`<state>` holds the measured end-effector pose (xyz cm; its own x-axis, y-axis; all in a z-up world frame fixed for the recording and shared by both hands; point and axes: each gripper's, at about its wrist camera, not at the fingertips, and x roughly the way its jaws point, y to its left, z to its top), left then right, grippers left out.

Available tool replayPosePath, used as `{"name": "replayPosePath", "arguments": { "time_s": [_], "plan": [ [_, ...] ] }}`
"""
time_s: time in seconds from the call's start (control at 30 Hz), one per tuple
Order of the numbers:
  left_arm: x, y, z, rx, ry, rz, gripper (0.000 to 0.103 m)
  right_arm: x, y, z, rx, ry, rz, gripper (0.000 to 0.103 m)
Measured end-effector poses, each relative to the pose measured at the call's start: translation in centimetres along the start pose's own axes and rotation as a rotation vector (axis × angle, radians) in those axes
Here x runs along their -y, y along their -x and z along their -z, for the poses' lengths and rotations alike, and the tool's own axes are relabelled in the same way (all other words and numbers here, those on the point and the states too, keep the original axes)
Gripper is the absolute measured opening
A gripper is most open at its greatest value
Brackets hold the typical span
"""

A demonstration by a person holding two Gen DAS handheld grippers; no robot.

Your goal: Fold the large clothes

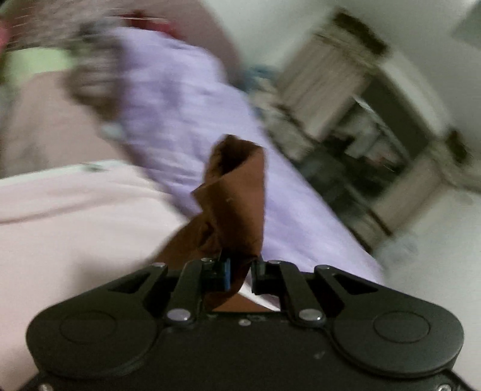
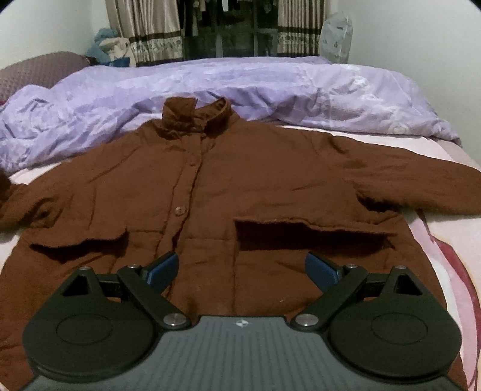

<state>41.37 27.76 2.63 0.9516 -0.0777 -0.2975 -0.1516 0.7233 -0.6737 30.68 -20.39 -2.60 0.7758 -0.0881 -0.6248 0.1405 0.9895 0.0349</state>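
A large brown buttoned jacket (image 2: 210, 186) lies face up on the bed, collar far, both sleeves spread out sideways. My right gripper (image 2: 242, 269) is open and empty, hovering over the jacket's lower front between its two pocket flaps. My left gripper (image 1: 240, 275) is shut on a brown sleeve end (image 1: 237, 192) of the jacket, which sticks up past the fingers. The left wrist view is blurred by motion.
A rumpled purple duvet (image 2: 270, 87) lies across the far half of the bed. The pink sheet (image 2: 451, 240) shows beside the jacket. Curtains and a dark clothes rack (image 2: 228, 27) stand behind the bed. A white bag (image 2: 336, 33) sits at the far right.
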Motion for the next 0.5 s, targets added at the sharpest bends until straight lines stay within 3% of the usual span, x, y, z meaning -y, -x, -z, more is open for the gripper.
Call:
{"name": "replayPosePath", "arguments": {
  "time_s": [0.23, 0.37, 0.4, 0.43, 0.47, 0.5],
  "plan": [
    [13.2, -2.5, 8.9, -0.186, -0.146, 0.302, 0.008, 1.9, 1.5, -0.2, 0.031, -0.037, -0.014, 0.103],
    [16.8, -6.0, 15.5, -0.325, -0.196, 0.361, 0.012, 3.1, 2.0, -0.1, 0.034, -0.057, -0.008, 0.103],
    [17.3, -7.1, 17.3, -0.363, -0.212, 0.355, 0.018, 3.4, 2.0, -0.1, 0.033, -0.066, -0.015, 0.103],
    [17.5, -8.2, 19.0, -0.403, -0.237, 0.339, 0.042, 3.8, 2.0, -0.1, 0.032, -0.077, -0.026, 0.103],
    [17.6, -9.3, 20.6, -0.445, -0.26, 0.323, 0.057, 4.2, 1.8, -0.1, 0.031, -0.097, -0.05, 0.103],
    [17.4, -10.1, 21.8, -0.487, -0.272, 0.308, 0.057, 4.5, 1.7, -0.2, 0.029, -0.115, -0.076, 0.103]
  ]
}}
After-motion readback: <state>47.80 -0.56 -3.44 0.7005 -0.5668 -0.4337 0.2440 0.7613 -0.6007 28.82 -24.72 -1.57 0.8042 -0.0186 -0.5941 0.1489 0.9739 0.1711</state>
